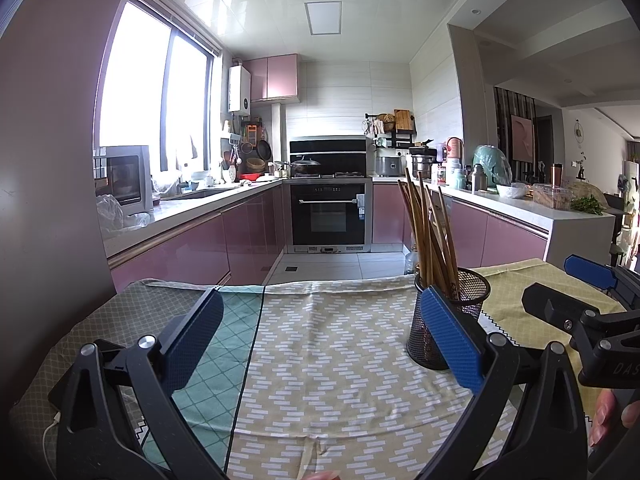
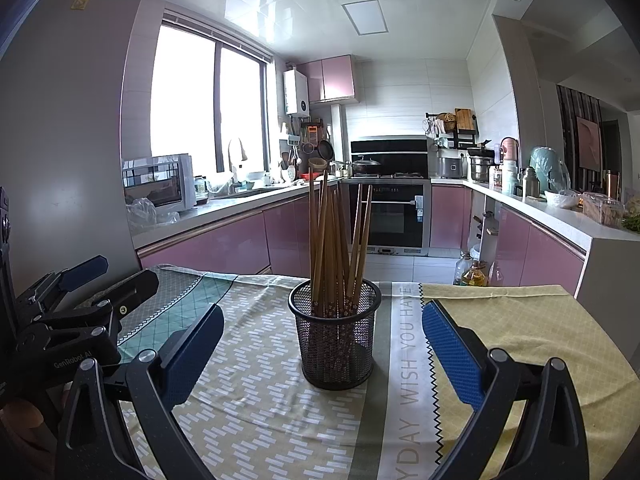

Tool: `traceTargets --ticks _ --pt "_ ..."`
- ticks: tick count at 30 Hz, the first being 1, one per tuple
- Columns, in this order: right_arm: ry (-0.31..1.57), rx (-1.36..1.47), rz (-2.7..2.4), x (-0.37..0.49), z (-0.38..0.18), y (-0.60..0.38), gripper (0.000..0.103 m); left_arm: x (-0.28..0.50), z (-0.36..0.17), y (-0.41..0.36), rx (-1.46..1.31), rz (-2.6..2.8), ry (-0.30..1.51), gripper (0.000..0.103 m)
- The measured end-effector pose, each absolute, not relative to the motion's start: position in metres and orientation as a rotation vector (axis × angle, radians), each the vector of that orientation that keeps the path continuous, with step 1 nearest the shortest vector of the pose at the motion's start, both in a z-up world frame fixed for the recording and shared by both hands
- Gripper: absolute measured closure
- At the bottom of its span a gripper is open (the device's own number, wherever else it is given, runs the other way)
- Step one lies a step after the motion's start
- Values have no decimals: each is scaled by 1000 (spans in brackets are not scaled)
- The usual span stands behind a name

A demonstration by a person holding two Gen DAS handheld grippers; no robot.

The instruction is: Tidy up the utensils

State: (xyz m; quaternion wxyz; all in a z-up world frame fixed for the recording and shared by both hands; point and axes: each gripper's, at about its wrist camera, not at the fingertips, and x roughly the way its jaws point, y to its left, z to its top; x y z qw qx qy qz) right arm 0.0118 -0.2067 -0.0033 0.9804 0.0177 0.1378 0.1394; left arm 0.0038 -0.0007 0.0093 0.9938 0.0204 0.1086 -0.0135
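Observation:
A black mesh holder (image 2: 335, 344) stands upright on the table's patterned cloth (image 2: 256, 392), with several wooden chopsticks (image 2: 332, 240) standing in it. My right gripper (image 2: 320, 344) is open, its blue pads wide apart on either side of the holder, nothing between them touching. In the left wrist view the same holder (image 1: 468, 304) sits at the right, partly behind the right pad, with the chopsticks (image 1: 428, 232) leaning out of it. My left gripper (image 1: 320, 332) is open over bare cloth (image 1: 328, 360). The right gripper (image 1: 588, 304) shows at the right edge.
The table's far edge drops to a tiled kitchen floor (image 1: 332, 264). Pink cabinets (image 2: 224, 248) and worktops run along both sides, an oven (image 1: 328, 216) at the back. Oil bottles (image 2: 472, 268) stand on the floor beyond the table. A white cable (image 1: 50, 436) lies at the left.

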Motion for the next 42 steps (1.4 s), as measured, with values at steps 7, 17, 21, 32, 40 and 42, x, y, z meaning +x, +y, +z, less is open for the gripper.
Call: traceTargets --ticks 7,17,21,32,40,42 --pt "277 36 280 12 -3 -207 7 4 9 -1 41 -27 217 6" --pt "279 40 277 12 -3 -206 7 4 9 -1 41 -27 217 6" --pt "280 40 276 12 -3 -206 7 4 9 -1 41 -28 218 6" --pt "281 41 274 12 -4 -205 7 4 9 -1 41 -27 217 6" --pt "281 43 274 11 -5 -204 7 4 9 -1 40 -28 217 6" --pt "281 44 273 12 -5 -204 7 4 9 -2 41 -27 217 6"
